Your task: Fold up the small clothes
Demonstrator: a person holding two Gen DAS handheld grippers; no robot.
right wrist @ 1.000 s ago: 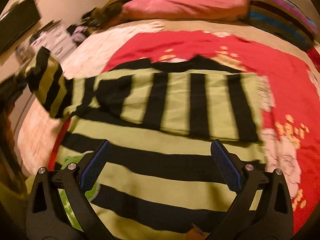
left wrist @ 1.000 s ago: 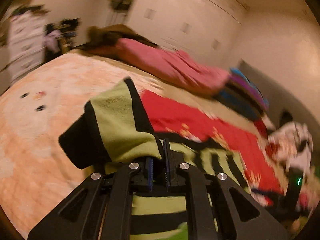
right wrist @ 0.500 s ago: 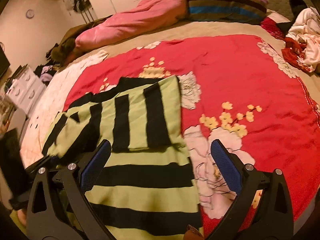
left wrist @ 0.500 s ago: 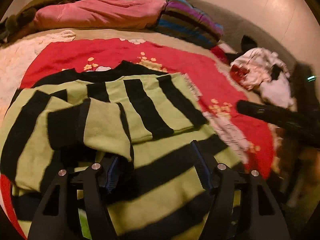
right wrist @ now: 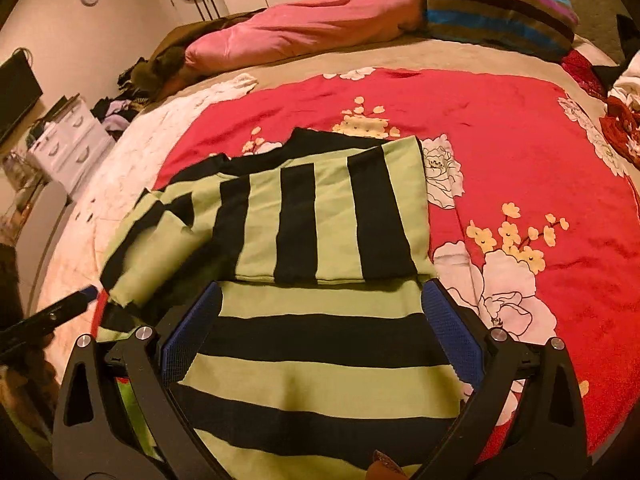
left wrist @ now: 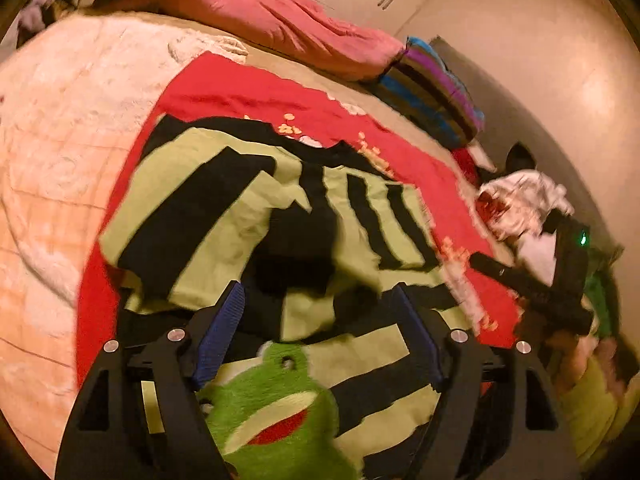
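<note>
Nearest, both the left gripper and the right gripper hang with jaws spread wide and empty over the striped sweater, which lies flat on the red blanket. Both sleeves look folded in across the chest, the left one lying crooked. Next, probably, pinch the near hem at both corners, lift evenly, and lay it squarely toward the collar beyond.

Sweater on blanket (sleeves folded across), pillows behind
</note>
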